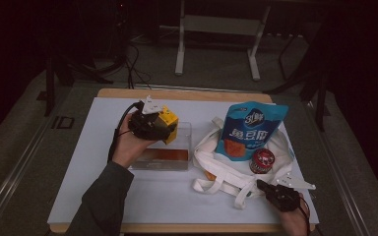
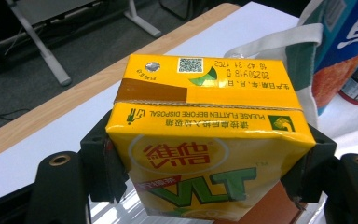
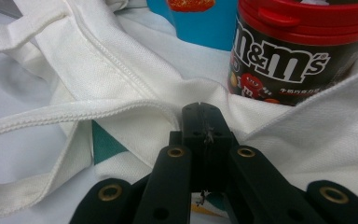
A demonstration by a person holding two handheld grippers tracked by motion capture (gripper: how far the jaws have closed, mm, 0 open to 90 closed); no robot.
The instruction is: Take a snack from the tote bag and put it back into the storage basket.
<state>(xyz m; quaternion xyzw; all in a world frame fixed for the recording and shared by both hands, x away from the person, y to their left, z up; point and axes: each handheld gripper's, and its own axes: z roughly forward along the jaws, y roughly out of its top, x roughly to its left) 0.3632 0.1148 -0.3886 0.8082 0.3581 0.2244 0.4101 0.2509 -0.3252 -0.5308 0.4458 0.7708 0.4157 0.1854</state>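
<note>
A yellow VLT drink carton (image 1: 170,122) (image 2: 205,116) hangs tilted over a clear plastic box (image 1: 186,133), and my left gripper (image 1: 161,127) (image 2: 207,158) is shut on its two sides. A white tote bag (image 1: 226,173) (image 3: 121,56) lies flat at the right. On it rest a blue snack pouch (image 1: 250,129) (image 3: 200,23) and a red-lidded M&M's jar (image 1: 262,161) (image 3: 298,51). At the bag's near edge my right gripper (image 1: 262,185) (image 3: 200,109) has its jaws closed together, with the cloth's folds running into the tips.
The clear box holds something flat and orange (image 1: 160,155). A white sheet (image 1: 128,196) covers the wooden table. Bag handles (image 1: 211,187) loop toward the front edge. Beyond the table stands a white frame (image 1: 179,44) on a dark floor.
</note>
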